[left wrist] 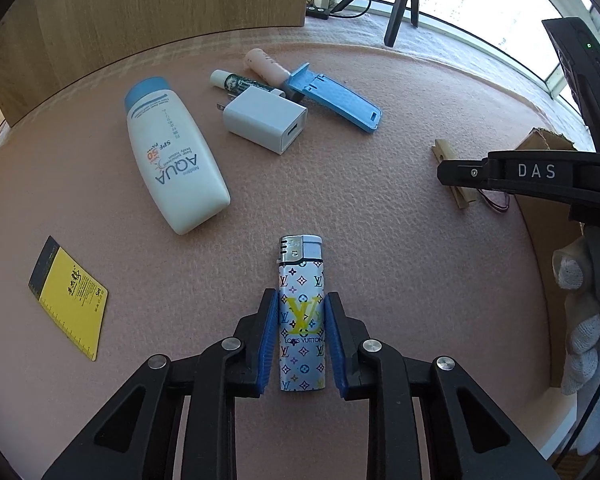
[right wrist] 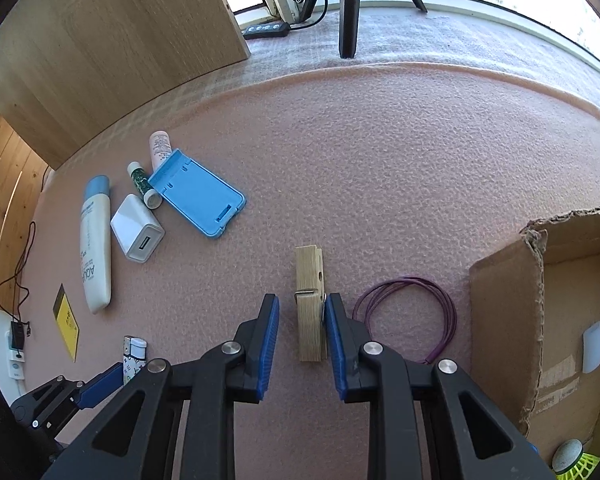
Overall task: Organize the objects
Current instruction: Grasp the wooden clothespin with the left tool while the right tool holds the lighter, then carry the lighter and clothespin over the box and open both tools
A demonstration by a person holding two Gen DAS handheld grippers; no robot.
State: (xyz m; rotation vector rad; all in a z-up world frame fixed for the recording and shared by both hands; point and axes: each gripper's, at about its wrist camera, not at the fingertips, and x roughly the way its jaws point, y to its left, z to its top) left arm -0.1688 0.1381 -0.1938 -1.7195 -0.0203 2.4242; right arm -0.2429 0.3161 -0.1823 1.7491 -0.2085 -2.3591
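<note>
A monogram-patterned lighter (left wrist: 302, 272) lies on the pink foam mat (left wrist: 380, 240), metal cap pointing away. My left gripper (left wrist: 301, 300) points steeply down, and both blue pads (left wrist: 271, 332) press on the lighter's sides, so it is shut on it. A wooden clothespin (right wrist: 309, 272) lies between the pads of my right gripper (right wrist: 302, 300). The right pad (right wrist: 334, 332) touches the clothespin, while the left pad stands clear of it with a gap. In the right wrist view, the left gripper (right wrist: 100, 388) and the lighter (right wrist: 134, 354) show at the lower left.
A white sunscreen bottle (left wrist: 172, 152), white charger (left wrist: 264, 122), blue phone stand (left wrist: 336, 100), two small tubes and a yellow card (left wrist: 70, 298) lie to the left. A purple wire coil (right wrist: 412, 312) and an open cardboard box (right wrist: 508, 320) sit on the right. A wooden board (right wrist: 100, 60) stands behind.
</note>
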